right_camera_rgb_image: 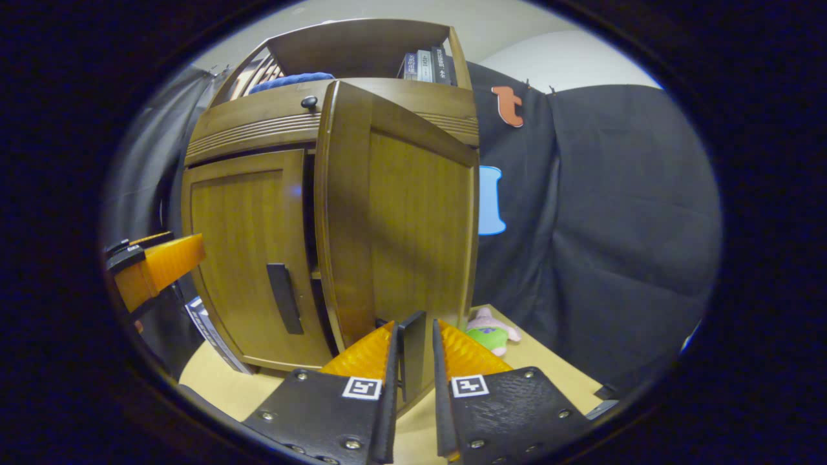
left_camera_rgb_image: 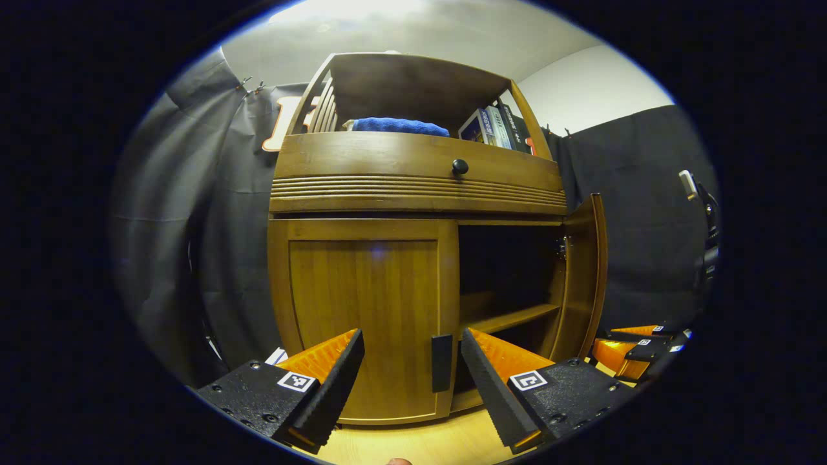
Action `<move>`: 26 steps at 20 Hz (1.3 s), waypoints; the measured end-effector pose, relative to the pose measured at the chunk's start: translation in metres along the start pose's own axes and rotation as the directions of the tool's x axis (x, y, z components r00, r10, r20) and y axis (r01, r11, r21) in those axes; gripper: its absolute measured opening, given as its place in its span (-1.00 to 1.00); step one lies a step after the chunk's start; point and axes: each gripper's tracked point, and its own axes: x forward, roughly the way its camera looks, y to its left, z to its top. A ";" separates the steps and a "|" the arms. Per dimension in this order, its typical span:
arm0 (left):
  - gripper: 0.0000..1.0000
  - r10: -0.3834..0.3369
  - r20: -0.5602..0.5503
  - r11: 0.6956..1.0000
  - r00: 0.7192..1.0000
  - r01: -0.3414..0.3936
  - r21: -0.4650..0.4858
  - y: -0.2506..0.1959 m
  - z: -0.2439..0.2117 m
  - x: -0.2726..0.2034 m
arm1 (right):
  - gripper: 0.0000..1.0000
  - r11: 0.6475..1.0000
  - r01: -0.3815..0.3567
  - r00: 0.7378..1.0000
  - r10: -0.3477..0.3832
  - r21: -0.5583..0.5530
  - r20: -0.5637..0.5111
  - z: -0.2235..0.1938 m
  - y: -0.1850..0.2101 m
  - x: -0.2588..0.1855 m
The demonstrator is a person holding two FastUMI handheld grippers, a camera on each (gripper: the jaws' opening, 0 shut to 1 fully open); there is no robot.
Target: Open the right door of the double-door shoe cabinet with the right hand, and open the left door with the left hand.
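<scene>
The wooden shoe cabinet [left_camera_rgb_image: 413,194] stands on a light table. Its left door [left_camera_rgb_image: 365,310] is closed, with a dark vertical handle [left_camera_rgb_image: 442,363] at its right edge. My left gripper [left_camera_rgb_image: 411,371] is open just in front of that door, and the handle lies between its spread fingers without touching them. The right door [left_camera_rgb_image: 585,278] is swung wide open, showing a shelf [left_camera_rgb_image: 510,316] inside. In the right gripper view, my right gripper [right_camera_rgb_image: 413,361] is shut on the right door's handle [right_camera_rgb_image: 412,349]. The left gripper [right_camera_rgb_image: 152,265] also shows at the left edge there.
A drawer with a round knob [left_camera_rgb_image: 459,166] sits above the doors. On top lie a blue towel [left_camera_rgb_image: 400,125] and several books [left_camera_rgb_image: 494,126]. A pink and green plush toy [right_camera_rgb_image: 494,332] lies on the table [right_camera_rgb_image: 536,361] behind the open door. Black cloth walls surround the cabinet.
</scene>
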 end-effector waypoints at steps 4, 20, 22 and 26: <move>0.84 -0.027 -0.011 1.000 1.000 0.027 -0.008 -0.012 -0.004 0.000 | -0.50 0.999 0.030 1.000 -0.030 0.011 -0.003 0.000 -0.022 -0.008; 0.87 -0.072 -0.056 0.997 0.996 0.070 -0.029 -0.041 -0.019 0.000 | -0.52 0.990 0.123 0.992 -0.121 0.064 -0.033 -0.013 -0.092 -0.019; 0.87 -0.074 -0.060 0.997 0.995 0.072 -0.028 -0.043 -0.021 0.000 | -0.53 0.989 0.139 0.990 -0.137 0.059 -0.035 -0.011 -0.101 -0.022; 0.84 -0.078 -0.076 0.996 0.994 0.075 -0.042 -0.047 -0.027 0.002 | -0.53 0.983 0.179 0.983 -0.177 0.037 -0.043 -0.014 -0.120 -0.023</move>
